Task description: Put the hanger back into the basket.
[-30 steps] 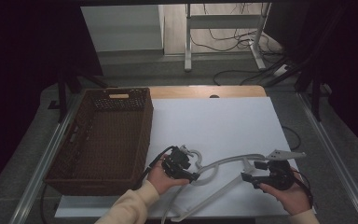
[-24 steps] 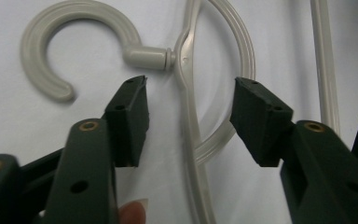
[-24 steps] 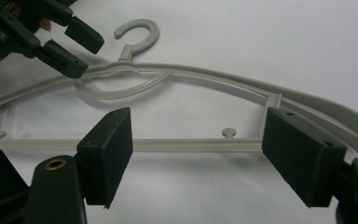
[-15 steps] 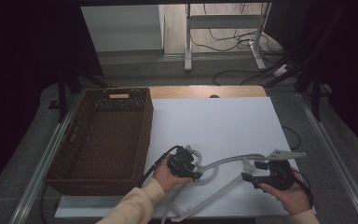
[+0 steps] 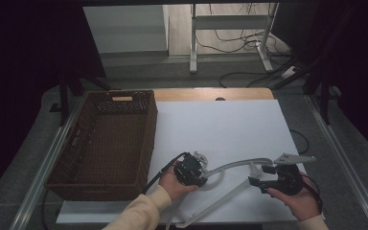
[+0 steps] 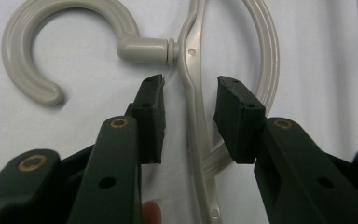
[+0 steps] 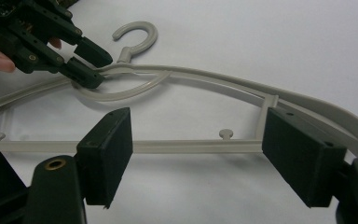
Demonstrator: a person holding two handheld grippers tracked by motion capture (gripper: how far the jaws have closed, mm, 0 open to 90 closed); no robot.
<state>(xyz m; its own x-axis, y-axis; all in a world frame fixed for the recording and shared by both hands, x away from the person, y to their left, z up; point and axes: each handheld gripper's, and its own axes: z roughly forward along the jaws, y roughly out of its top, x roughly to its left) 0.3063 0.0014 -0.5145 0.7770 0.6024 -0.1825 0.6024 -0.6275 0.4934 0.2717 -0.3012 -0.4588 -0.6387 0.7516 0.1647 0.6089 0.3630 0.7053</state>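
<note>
On the desk (image 5: 230,129), a white sheet was seen spread over most of the top, with a strip of bare wood left at the far edge. At the left side of the desk a brown wicker basket (image 5: 108,139) was set, its long side running away from the person. Near the front edge, to the right of the basket, a pale grey plastic hanger (image 5: 235,184) was laid flat on the white surface, its hook (image 6: 51,42) curled toward the basket side.

The left tool (image 5: 191,170) was held over the hanger's neck. In the left gripper view its jaws were seen parted, one on each side of the thin rib just below the hook's stem, with a gap left on both sides, so nothing was gripped. A fingertip was visible at the bottom of that view.

The right tool (image 5: 268,176) was held near the hanger's right shoulder. In the right gripper view its jaws were spread wide and nothing was held; the hanger's straight bar (image 7: 186,147) was seen across the gap between them.
</note>
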